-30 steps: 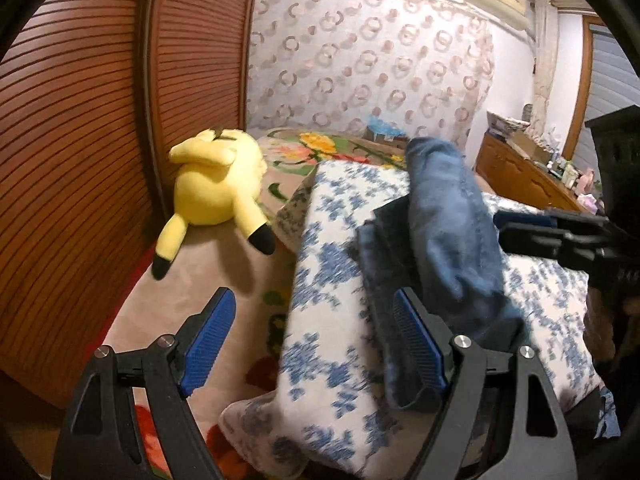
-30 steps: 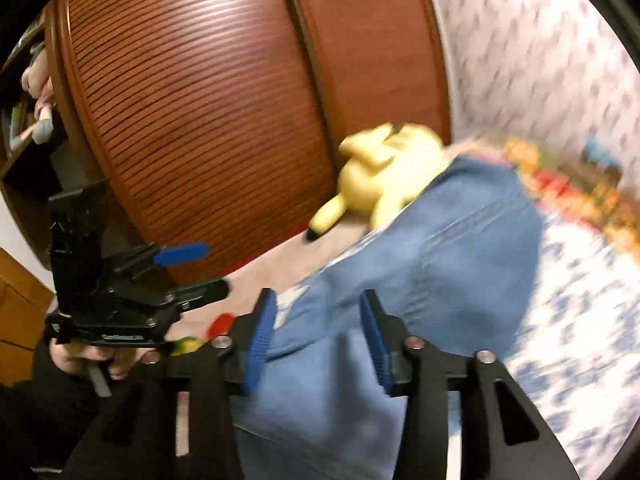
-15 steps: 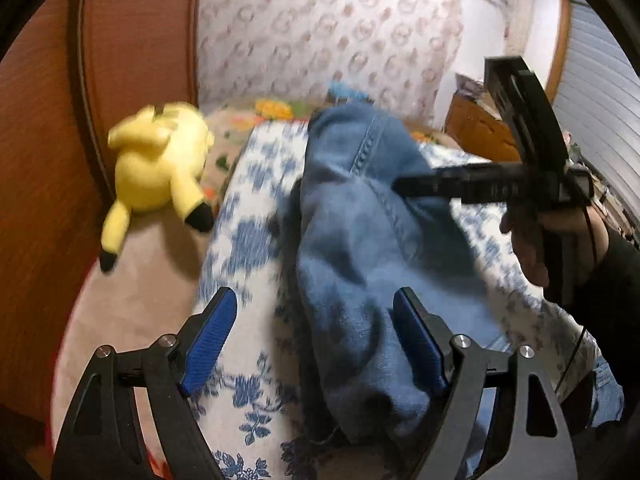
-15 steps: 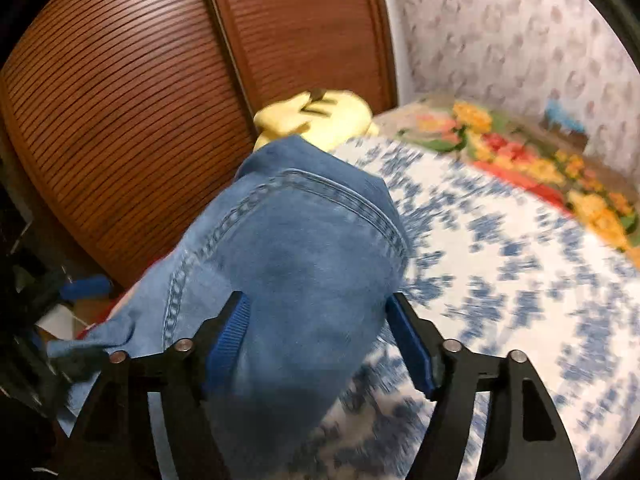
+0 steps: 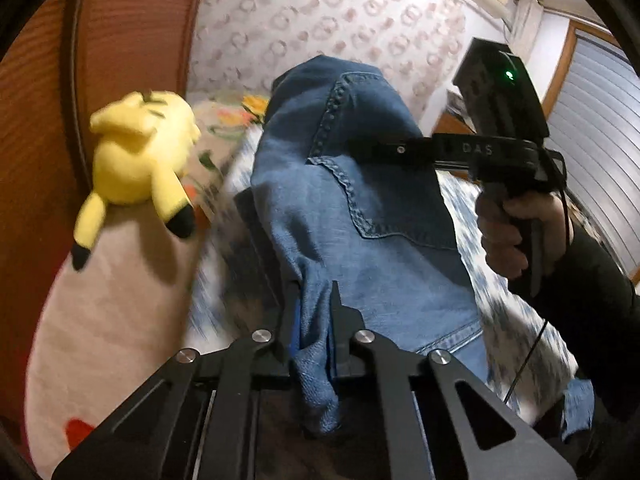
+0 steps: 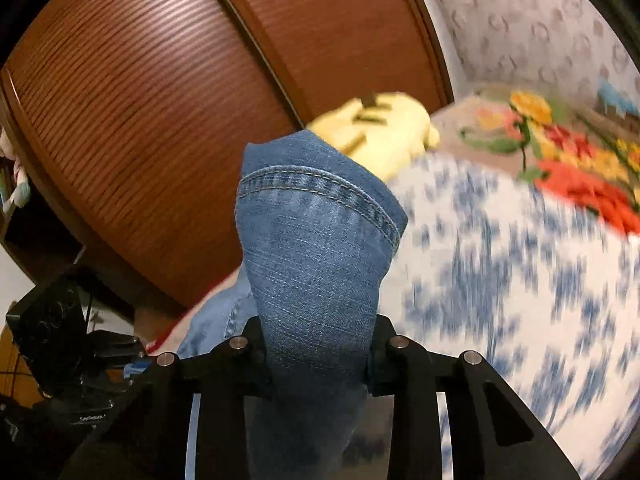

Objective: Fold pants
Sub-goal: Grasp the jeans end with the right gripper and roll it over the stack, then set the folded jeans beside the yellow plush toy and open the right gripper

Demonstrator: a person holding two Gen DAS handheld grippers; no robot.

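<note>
Denim pants are clamped by both tools, just closed: a bunched fold by the left tool, a hemmed leg by the right tool, above the bed

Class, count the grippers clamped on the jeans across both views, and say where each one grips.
2. The left gripper pinches a bunched edge of the jeans; the right gripper clamps a hemmed fold.

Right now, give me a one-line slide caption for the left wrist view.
Left gripper pinches the blue jeans on the bed, right gripper reaching in behind, yellow plush toy alongside.
</note>
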